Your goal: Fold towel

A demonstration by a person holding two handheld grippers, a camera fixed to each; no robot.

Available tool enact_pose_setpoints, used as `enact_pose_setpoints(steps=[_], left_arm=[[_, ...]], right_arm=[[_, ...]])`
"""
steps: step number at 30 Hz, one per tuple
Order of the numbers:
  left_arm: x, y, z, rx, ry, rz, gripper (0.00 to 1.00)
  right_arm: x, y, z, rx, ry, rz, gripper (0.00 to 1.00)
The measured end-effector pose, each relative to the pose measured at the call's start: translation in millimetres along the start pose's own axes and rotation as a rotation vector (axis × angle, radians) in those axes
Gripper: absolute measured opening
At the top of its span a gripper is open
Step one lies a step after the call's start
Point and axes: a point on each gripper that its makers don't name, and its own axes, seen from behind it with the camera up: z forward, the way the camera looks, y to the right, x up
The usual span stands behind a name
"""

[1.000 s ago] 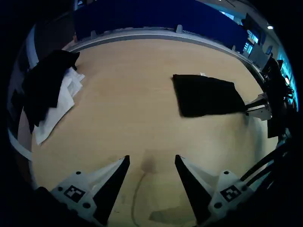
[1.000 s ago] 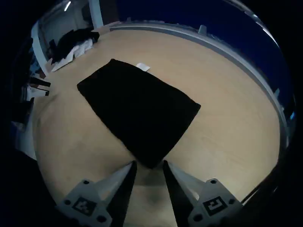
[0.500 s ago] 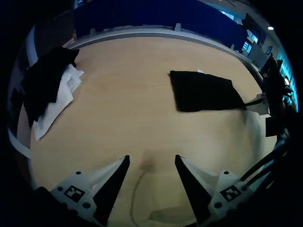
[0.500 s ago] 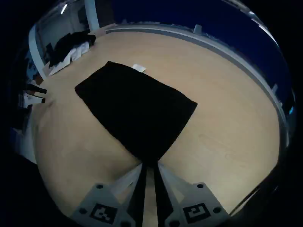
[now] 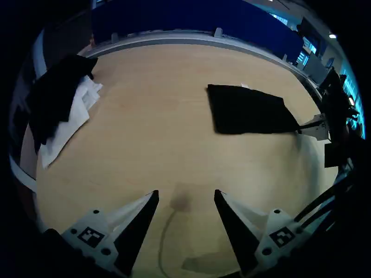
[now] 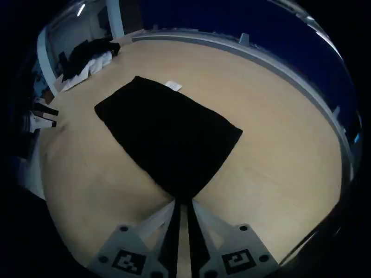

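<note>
Pale wood shows between the spread fingers of the left tool (image 5: 185, 192), which hovers over a bare stretch at the near side of the table (image 5: 153, 139). The right tool (image 6: 183, 202) has its fingers pressed almost together, pinching the nearest corner of the black towel (image 6: 167, 139). The towel lies flat toward the middle of the table. A small white tag (image 6: 173, 85) peeks out at its far edge. A heap of black and white cloths (image 5: 60, 111) sits at the far left corner, and a blue partition (image 5: 185, 18) runs along the far edge.
</note>
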Motion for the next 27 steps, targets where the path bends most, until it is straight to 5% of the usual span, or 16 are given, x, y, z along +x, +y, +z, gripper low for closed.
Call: enact_pose_setpoints(steps=[15,27], left_arm=[[6,9.2,-2.7,-0.015,0.004,0.005,0.88],[16,10.0,-6.3,-0.021,0.021,-0.013,0.88]], right_arm=[[27,5,-18.4,-0.017,0.074,-0.011,0.09],[79,4,-27.7,-0.022,0.152,-0.066,0.09]])
